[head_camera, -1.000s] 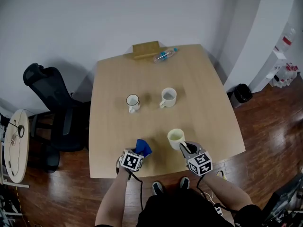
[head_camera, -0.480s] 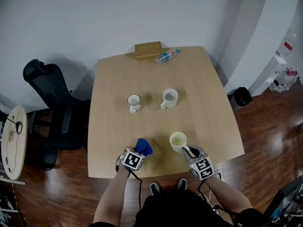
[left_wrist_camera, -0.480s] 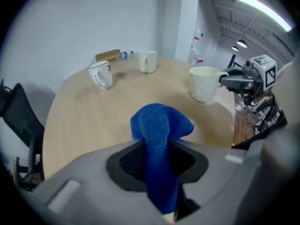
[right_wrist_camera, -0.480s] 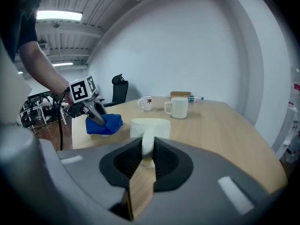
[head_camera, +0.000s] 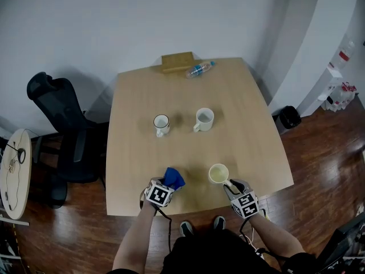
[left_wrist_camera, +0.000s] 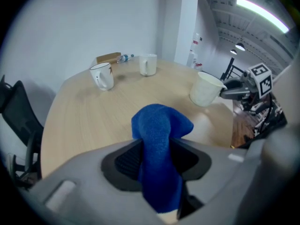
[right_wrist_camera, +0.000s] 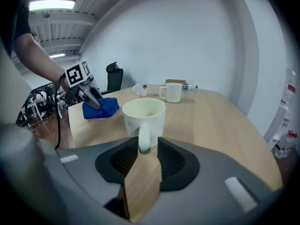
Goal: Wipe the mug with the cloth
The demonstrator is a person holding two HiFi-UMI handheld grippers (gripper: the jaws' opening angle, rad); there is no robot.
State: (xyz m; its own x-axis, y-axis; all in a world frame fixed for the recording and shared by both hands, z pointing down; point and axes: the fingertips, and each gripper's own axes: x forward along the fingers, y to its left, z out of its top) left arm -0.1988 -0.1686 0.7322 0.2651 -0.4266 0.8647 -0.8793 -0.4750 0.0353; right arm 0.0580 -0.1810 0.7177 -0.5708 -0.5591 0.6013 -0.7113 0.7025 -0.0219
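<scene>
A pale yellow mug [head_camera: 218, 173] stands on the wooden table [head_camera: 188, 90] near its front edge. Its handle [right_wrist_camera: 144, 142] sits between the jaws of my right gripper [head_camera: 230, 182], which have just been opening; a gap shows beside the handle. To the left lies a bunched blue cloth [head_camera: 173, 178]. It rises between the jaws of my left gripper [head_camera: 167, 184], which have also just been opening, and it fills the space between them. In the left gripper view the cloth [left_wrist_camera: 159, 139] is in front and the mug [left_wrist_camera: 205, 89] at the right.
Two white mugs [head_camera: 161, 123] [head_camera: 203, 119] stand mid-table. A plastic bottle [head_camera: 199, 68] and a wooden box [head_camera: 177, 61] lie at the far edge. A black office chair [head_camera: 57, 130] and a round side table [head_camera: 14, 173] are to the left.
The right gripper came down and nearer with the mug, which now rests on the table, and its jaws opened off the handle. The left gripper stayed put over the cloth.
</scene>
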